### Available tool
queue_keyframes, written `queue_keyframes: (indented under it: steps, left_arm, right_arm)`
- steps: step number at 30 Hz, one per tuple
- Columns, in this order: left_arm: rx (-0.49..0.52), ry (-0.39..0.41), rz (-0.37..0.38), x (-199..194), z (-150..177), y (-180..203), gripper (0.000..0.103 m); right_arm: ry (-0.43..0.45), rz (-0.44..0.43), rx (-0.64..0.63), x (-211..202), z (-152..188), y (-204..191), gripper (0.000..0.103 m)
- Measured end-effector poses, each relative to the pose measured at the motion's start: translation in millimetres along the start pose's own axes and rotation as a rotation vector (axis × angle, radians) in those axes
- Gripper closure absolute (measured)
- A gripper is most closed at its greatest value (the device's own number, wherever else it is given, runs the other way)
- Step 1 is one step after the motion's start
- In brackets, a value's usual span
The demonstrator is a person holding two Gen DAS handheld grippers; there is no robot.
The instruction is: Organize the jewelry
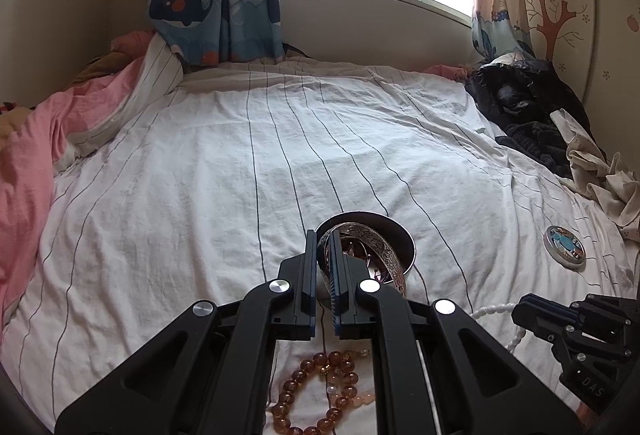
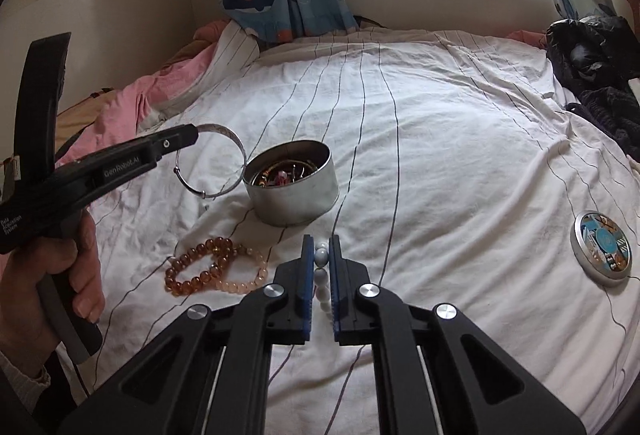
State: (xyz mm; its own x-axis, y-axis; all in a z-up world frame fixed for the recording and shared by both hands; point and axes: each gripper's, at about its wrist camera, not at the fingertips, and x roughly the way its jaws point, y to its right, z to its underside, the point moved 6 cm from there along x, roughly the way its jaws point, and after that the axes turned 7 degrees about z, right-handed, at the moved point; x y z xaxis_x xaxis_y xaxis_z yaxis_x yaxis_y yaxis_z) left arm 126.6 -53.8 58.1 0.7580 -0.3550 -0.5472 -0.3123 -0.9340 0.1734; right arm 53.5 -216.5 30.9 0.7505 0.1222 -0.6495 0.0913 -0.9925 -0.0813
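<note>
My left gripper [image 1: 322, 241] is shut on the rim of a wide engraved silver bangle [image 1: 386, 255]. In the right wrist view the bangle [image 2: 236, 147] hangs from the left gripper [image 2: 194, 135] just left of a round metal tin [image 2: 296, 199] that holds several jewelry pieces. My right gripper [image 2: 321, 247] is shut on a white bead strand [image 2: 321, 258], low over the sheet in front of the tin. An amber bead bracelet [image 2: 192, 271] and a pale pink bead bracelet [image 2: 248, 283] lie overlapping on the sheet, left of the right gripper.
The tin's printed lid [image 2: 602, 249] lies flat on the white striped sheet [image 2: 440, 155] at the right. Dark clothes [image 2: 592, 75] are piled at the far right, and pink bedding [image 2: 132, 107] sits at the left. A hand [image 2: 60, 275] holds the left gripper's handle.
</note>
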Motion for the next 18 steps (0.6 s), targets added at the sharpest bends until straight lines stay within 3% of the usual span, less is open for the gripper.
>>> queue_keyframes:
  steps: [9, 18]
  left_arm:
    - [0.004, -0.002, 0.008, 10.1, -5.1, 5.3, 0.098]
    - [0.006, 0.004, 0.018, 25.2, -15.3, 9.2, 0.098]
  right_arm:
    - [0.097, -0.085, 0.041, -2.4, -48.2, -5.1, 0.095]
    - [0.122, -0.132, 0.054, 17.2, -78.5, -16.5, 0.095]
